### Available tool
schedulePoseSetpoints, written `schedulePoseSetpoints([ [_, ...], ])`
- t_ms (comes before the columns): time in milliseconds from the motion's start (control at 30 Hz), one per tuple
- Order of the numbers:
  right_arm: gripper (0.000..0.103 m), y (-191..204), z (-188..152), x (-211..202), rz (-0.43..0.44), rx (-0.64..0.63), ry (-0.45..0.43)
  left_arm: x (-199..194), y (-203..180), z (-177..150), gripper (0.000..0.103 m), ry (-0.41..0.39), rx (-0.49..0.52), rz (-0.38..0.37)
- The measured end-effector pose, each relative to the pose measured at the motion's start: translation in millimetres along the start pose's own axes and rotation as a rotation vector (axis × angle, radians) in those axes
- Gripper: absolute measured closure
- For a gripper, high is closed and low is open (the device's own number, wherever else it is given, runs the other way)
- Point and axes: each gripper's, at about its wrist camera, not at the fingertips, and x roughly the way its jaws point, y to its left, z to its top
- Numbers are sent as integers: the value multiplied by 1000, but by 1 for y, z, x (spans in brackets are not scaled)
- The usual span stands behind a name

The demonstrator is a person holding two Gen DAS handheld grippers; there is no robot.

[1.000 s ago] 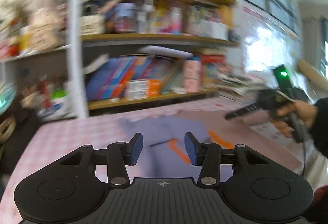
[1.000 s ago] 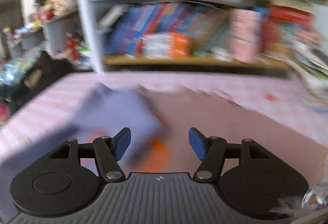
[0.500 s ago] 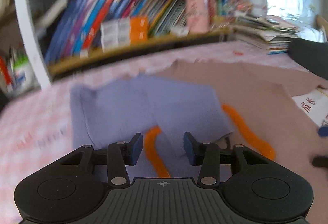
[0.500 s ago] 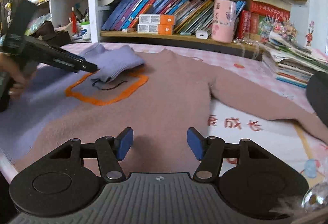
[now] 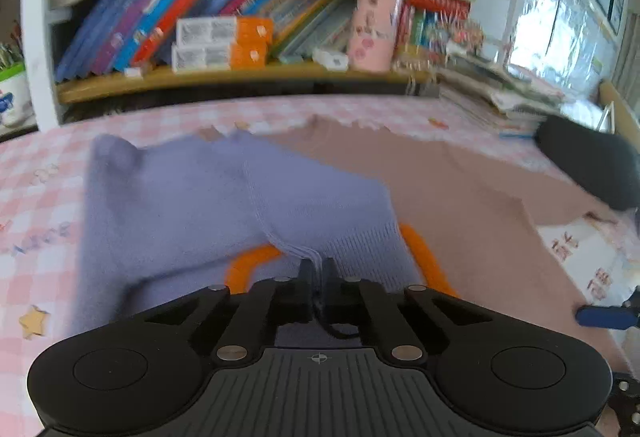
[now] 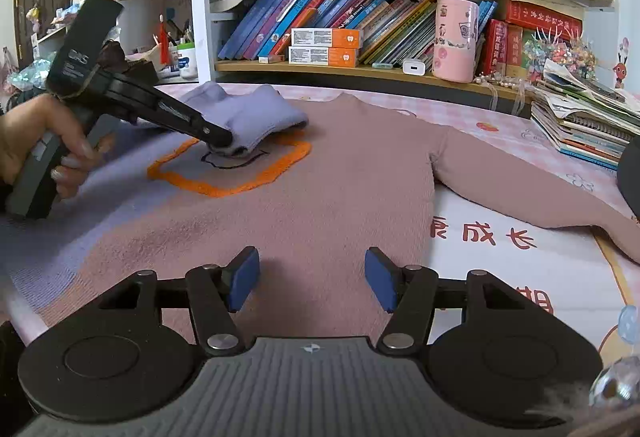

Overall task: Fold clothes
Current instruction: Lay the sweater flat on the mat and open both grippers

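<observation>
Lilac sleeve (image 5: 248, 205) clenched in left gripper (image 5: 318, 273) fingers, right gripper (image 6: 312, 279) fingers released above sweater (image 6: 340, 177)

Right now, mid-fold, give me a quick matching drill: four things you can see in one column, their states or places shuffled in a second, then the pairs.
Things:
1. left gripper
2. right gripper
3. purple sleeve
4. pink sleeve

States or places:
A. spread flat out to the side
B. jaws apart over the pink sweater body, nothing between them
C. folded in over the orange outline
D. jaws shut on purple knit

Pairs: 1-D, 2-B, 3-C, 4-A
</observation>
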Motion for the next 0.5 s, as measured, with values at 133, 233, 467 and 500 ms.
schedulePoseSetpoints([
  [133, 46, -3, -1, -1, 8, 0, 2, -52, 54, 22, 101, -100, -43, 110],
  [233, 45, -1, 0, 0, -1, -7, 3, -90, 113, 38, 101, -110, -60, 286],
  [467, 45, 0, 4, 2, 1, -16, 28, -146, 212, 61, 101, -45, 30, 718],
  [500, 44, 0, 6, 3, 0, -18, 34, -151, 221, 62, 101, -46, 33, 752],
])
